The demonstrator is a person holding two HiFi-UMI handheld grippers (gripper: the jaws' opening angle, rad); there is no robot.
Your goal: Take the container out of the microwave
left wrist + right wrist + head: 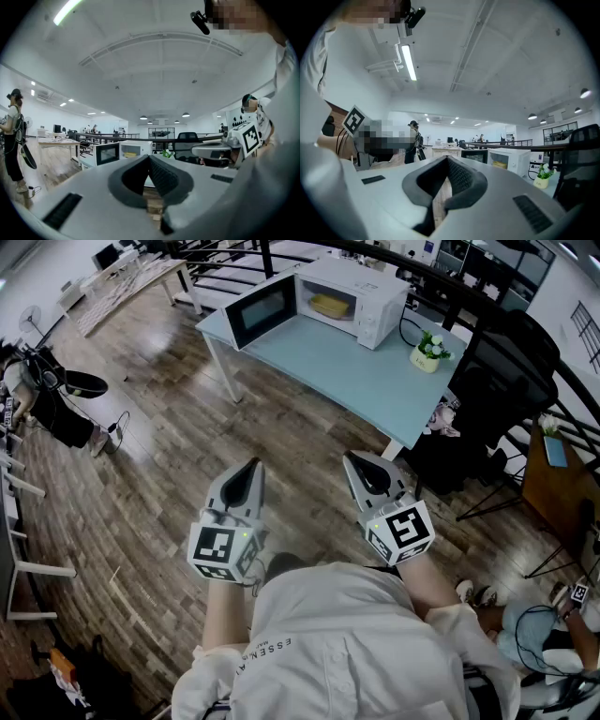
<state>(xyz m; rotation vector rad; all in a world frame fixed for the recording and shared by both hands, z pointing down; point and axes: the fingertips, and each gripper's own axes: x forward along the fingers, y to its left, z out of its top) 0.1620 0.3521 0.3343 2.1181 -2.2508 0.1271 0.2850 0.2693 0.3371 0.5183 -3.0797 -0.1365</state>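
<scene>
The white microwave (352,296) stands on the far end of a light blue table (375,381), its door (261,308) swung open to the left. A yellow container (329,305) lies inside the cavity. Both grippers hang level over the wooden floor, well short of the table. My left gripper (253,463) is shut with nothing in it, and so is my right gripper (349,457). In the left gripper view the closed tips (149,157) point toward the distant microwave (136,149). The right gripper view shows its closed tips (447,158), with the microwave (513,159) off to the right.
A small potted plant (429,351) sits on the table right of the microwave. A black office chair (506,362) stands behind the table's right end. Another person (47,399) stands at the far left. Wooden floor lies between me and the table.
</scene>
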